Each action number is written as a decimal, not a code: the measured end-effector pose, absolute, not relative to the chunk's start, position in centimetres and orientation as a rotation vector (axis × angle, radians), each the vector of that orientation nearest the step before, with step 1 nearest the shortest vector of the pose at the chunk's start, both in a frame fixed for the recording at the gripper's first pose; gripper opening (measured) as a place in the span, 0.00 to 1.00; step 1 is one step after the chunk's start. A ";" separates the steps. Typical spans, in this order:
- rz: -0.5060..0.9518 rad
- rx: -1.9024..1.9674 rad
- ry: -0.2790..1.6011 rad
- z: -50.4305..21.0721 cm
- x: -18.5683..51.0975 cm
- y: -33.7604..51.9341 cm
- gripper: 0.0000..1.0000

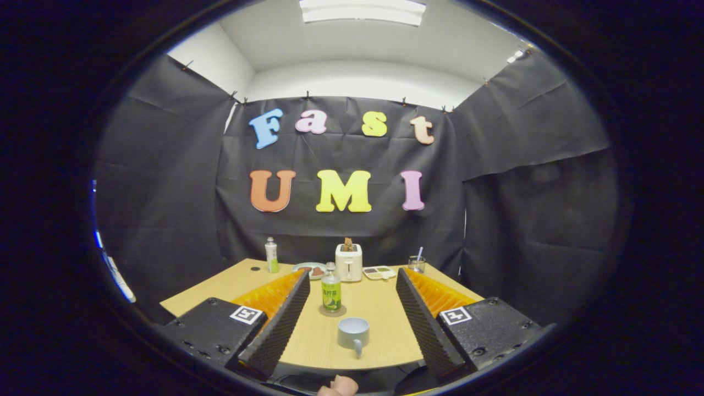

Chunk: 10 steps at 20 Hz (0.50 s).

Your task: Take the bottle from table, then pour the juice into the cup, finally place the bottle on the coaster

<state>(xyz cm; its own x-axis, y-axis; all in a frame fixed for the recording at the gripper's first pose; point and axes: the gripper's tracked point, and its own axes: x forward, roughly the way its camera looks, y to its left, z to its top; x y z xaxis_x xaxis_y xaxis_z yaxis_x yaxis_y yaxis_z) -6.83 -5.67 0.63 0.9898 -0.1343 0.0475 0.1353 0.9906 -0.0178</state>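
A green-labelled juice bottle [331,290] stands upright on a round brown coaster [332,311] on the wooden table [379,308]. A grey cup [353,332] with its handle toward me sits nearer, just right of the bottle. My gripper [352,275] is open, its two fingers spread wide to either side of both things and touching neither. The bottle and cup lie between the fingers, a little ahead of the gripper's body.
At the table's far edge stand a white toaster [348,262], a second small bottle [271,255], a plate [310,269], a small tray [379,272] and a glass with a straw [416,264]. A fingertip [338,386] shows below the table's near edge.
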 end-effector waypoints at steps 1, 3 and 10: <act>-0.134 -0.021 -0.043 0.5 -6.8 -5.7 1.00; -0.125 -0.018 -0.039 0.4 -6.7 -5.7 1.00; -0.112 0.001 -0.041 0.0 -6.6 -5.9 1.00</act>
<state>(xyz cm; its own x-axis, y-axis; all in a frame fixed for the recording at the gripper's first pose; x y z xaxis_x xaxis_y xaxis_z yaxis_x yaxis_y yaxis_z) -6.61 -5.88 -0.01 0.9928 -0.1122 0.0408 0.1122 0.9937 0.0030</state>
